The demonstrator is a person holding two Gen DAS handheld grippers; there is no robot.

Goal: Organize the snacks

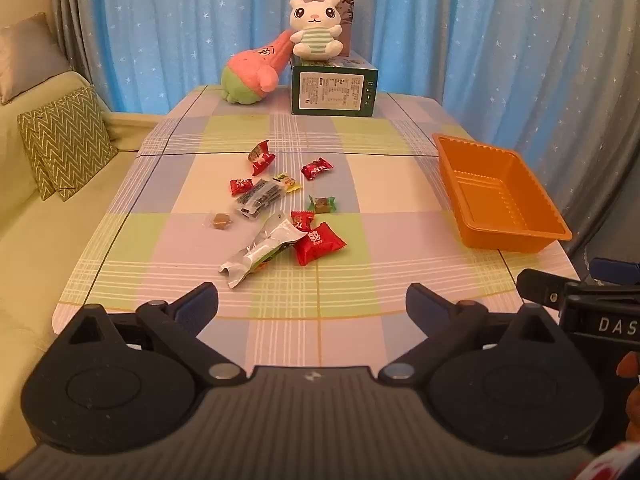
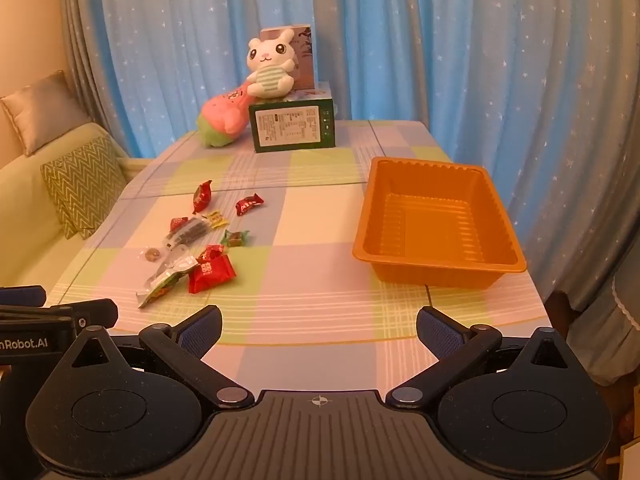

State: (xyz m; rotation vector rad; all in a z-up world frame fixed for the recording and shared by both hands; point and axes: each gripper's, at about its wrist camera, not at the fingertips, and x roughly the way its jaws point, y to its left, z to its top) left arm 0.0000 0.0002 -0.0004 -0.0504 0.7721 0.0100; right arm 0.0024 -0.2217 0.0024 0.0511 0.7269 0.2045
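Observation:
Several wrapped snacks lie scattered mid-table: a big red packet, a silver pouch, a dark strip pack, small red candies and a green-wrapped candy. An empty orange tray sits at the right. My left gripper hovers open over the table's near edge, short of the snacks. Over the near edge in front of the tray, my right gripper is open too. Nothing is between either pair of fingers.
At the table's far end a white bunny plush sits on a green box, with a pink and green plush beside it. A sofa with a zigzag cushion lies left. Blue curtains hang behind.

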